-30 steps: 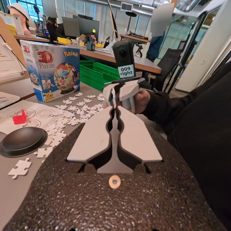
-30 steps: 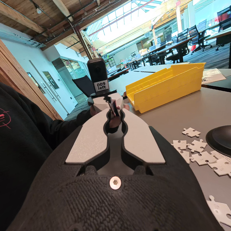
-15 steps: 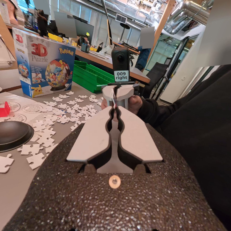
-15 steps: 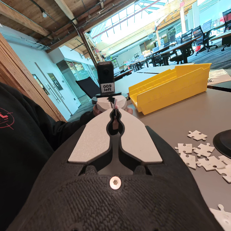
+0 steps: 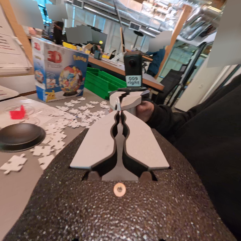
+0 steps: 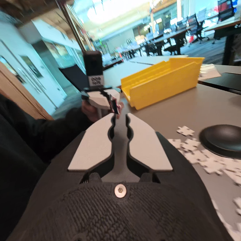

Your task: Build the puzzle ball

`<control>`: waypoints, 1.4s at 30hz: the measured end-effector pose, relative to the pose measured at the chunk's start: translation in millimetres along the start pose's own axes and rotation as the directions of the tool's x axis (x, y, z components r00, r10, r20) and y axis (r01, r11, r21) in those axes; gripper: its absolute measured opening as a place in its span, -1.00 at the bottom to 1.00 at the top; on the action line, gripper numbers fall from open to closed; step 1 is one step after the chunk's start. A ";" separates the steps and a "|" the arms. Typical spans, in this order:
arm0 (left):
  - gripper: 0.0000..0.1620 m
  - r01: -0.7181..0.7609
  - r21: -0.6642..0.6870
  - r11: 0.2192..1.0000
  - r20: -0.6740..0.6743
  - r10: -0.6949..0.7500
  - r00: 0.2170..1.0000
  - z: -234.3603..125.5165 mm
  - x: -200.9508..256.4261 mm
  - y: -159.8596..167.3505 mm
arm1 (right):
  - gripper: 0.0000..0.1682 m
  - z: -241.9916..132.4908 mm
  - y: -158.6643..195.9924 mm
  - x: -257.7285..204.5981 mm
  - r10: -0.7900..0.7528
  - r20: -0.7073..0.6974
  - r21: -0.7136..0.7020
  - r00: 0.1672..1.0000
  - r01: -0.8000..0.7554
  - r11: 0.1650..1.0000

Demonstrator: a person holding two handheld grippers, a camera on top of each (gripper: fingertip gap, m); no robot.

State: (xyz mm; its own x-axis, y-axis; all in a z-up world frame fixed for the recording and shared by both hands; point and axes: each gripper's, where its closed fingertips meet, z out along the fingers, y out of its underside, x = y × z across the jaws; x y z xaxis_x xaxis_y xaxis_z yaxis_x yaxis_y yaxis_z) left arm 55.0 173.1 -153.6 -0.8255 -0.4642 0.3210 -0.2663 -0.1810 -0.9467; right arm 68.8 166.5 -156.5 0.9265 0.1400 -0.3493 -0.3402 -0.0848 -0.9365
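Observation:
My left gripper (image 5: 119, 114) is shut on a puzzle piece (image 5: 118, 106) that I see edge-on, sticking out past its tips. In the right wrist view the same piece (image 6: 115, 107) shows dark and red in the left gripper (image 6: 112, 103), held above the table. My right gripper (image 6: 120, 116) is open, its tips just in front of the piece with nothing between them. It faces the left gripper and also shows in the left wrist view (image 5: 121, 99). Many white loose pieces (image 5: 83, 112) lie face down on the grey table.
A black round stand dish (image 5: 19, 135) sits at the left, also seen in the right wrist view (image 6: 221, 138). The puzzle box (image 5: 58, 75) and a green bin (image 5: 101, 83) stand behind the pieces. A red clip (image 5: 17, 113) lies on an instruction sheet (image 5: 39, 113). A yellow bin (image 6: 163, 82) stands at the far side. The grippers are tip to tip, or close to it. The red clip (image 5: 17, 113) is about equally far from each gripper, around 30 centimeters.
My right gripper was shut at the piece half a second ago and has now opened. The left gripper keeps the piece. Both grippers have shifted, and the right view is blurred by motion.

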 end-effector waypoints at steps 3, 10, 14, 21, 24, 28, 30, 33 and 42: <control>-0.98 -0.022 -0.017 1.000 0.134 0.024 0.991 -22.9 -18.6 -2.8 | -0.70 3.0 6.4 31.0 -0.188 -0.124 -0.239 0.974 0.155 0.959; -0.98 -0.017 -0.054 0.998 0.303 0.033 0.953 -67.5 -35.2 10.7 | -0.52 46.0 35.3 113.4 -0.663 0.162 -0.645 0.731 0.587 0.489; -0.99 -0.017 -0.052 0.999 0.323 0.033 0.946 -79.8 -29.7 20.0 | -0.53 66.4 50.2 134.3 -0.653 0.333 -0.687 0.680 0.649 0.327; -0.99 -0.020 -0.048 0.999 0.333 0.035 0.942 -91.9 -32.8 28.8 | -0.56 71.5 83.4 157.1 -0.510 0.395 -0.828 0.764 0.536 0.162; -0.99 -0.021 -0.044 0.999 0.323 0.034 0.946 -92.5 -33.7 30.6 | -0.59 71.7 88.5 162.0 -0.493 0.381 -0.853 0.782 0.503 0.140; -0.99 -0.019 -0.054 0.998 0.306 0.035 0.952 -91.5 -34.0 35.6 | -0.72 70.4 95.0 164.4 -0.449 0.375 -0.873 0.811 0.472 0.123; -0.99 -0.021 -0.052 0.998 0.300 0.036 0.953 -91.6 -33.8 36.3 | -0.73 71.2 96.3 165.9 -0.448 0.380 -0.874 0.809 0.473 0.113; -0.99 -0.020 -0.048 0.999 0.299 0.034 0.954 -92.6 -34.3 36.6 | -0.71 66.9 99.2 171.0 -0.445 0.386 -0.885 0.808 0.460 0.068; -0.99 -0.016 -0.047 0.999 0.294 0.029 0.956 -92.8 -35.6 39.1 | -0.75 68.5 102.9 167.5 -0.400 0.413 -0.875 0.818 0.478 0.073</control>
State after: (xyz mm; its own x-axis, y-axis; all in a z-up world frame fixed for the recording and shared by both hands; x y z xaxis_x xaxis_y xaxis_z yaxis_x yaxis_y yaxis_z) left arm 27.7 263.0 -204.4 -0.6506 -0.7034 0.2865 -0.2761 -0.1324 -0.9520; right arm 177.9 248.8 -313.5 0.8275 0.5563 0.0763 0.5589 -0.8028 -0.2078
